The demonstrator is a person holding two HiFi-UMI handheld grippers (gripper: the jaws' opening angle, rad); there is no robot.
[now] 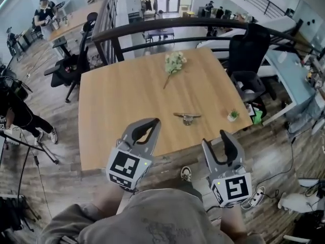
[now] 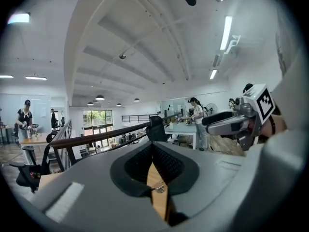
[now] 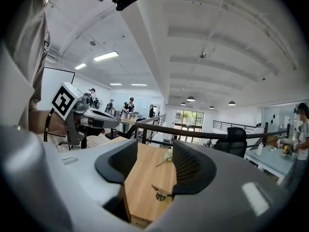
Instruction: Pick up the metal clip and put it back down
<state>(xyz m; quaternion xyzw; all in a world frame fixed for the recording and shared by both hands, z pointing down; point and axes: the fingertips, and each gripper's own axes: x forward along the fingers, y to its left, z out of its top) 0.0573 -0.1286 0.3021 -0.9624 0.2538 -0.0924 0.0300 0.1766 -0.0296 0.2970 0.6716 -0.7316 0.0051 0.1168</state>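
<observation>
The metal clip (image 1: 187,118) lies flat on the wooden table (image 1: 127,105), right of centre and toward the near edge. Both grippers hover over that near edge, short of the clip and apart from it. My left gripper (image 1: 154,122) is shut with nothing in it. In the left gripper view the clip (image 2: 158,188) shows through the thin slit left between the jaws. My right gripper (image 1: 214,139) stands open and empty. The right gripper view has the clip (image 3: 161,193) low between its fingers, nearer the right one.
A sprig of pale flowers (image 1: 174,64) lies at the far middle of the table. A tiny potted plant (image 1: 233,115) stands near the right edge. A black railing (image 1: 152,27) runs behind the table, with a black office chair (image 1: 246,55) at the right.
</observation>
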